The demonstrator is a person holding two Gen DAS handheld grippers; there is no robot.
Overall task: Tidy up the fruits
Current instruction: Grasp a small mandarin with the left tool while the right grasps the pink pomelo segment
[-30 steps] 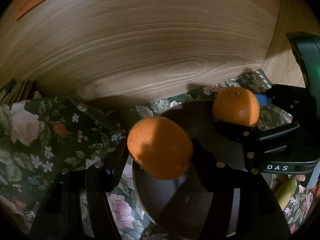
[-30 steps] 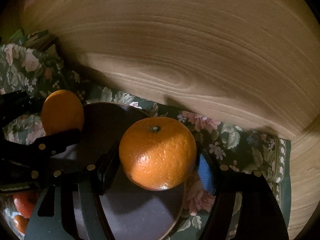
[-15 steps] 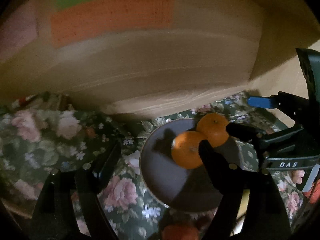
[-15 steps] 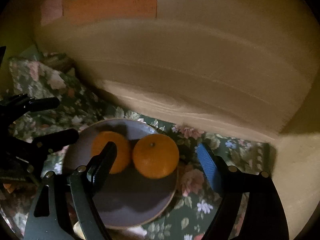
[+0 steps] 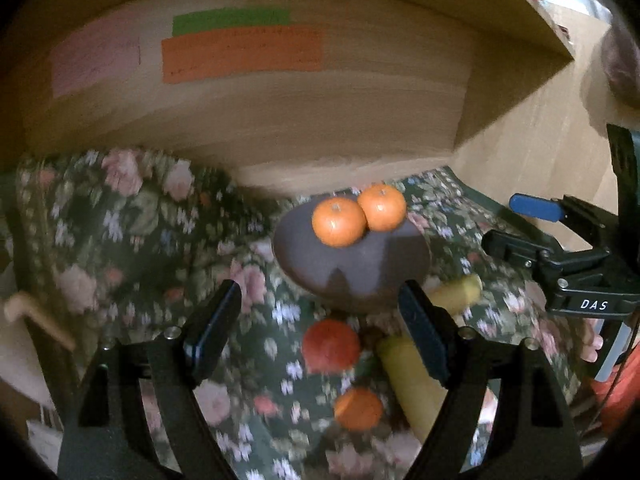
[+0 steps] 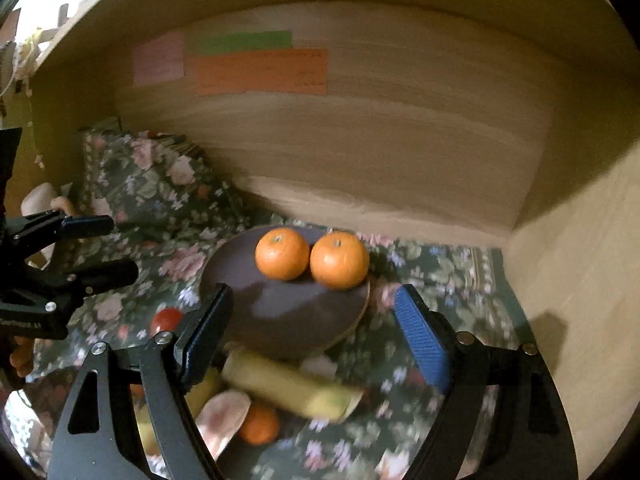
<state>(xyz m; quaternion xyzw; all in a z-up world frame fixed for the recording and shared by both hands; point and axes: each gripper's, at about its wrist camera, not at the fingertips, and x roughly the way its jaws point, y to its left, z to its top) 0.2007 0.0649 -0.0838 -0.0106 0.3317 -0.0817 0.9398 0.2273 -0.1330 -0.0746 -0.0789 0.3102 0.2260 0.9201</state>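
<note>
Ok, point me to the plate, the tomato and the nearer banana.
plate (image 6: pixel 288 320): right wrist view, bare centre.
tomato (image 5: pixel 331 345): left wrist view, middle of its red skin.
banana (image 6: pixel 292 390): right wrist view, mid-length of the peel.

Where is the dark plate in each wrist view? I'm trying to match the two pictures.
Left wrist view: the dark plate lies right of centre, on the floral cloth.
Right wrist view: the dark plate lies just left of centre, above the banana.
Shared landmark: the two oranges side by side on the plate's far part.
</note>
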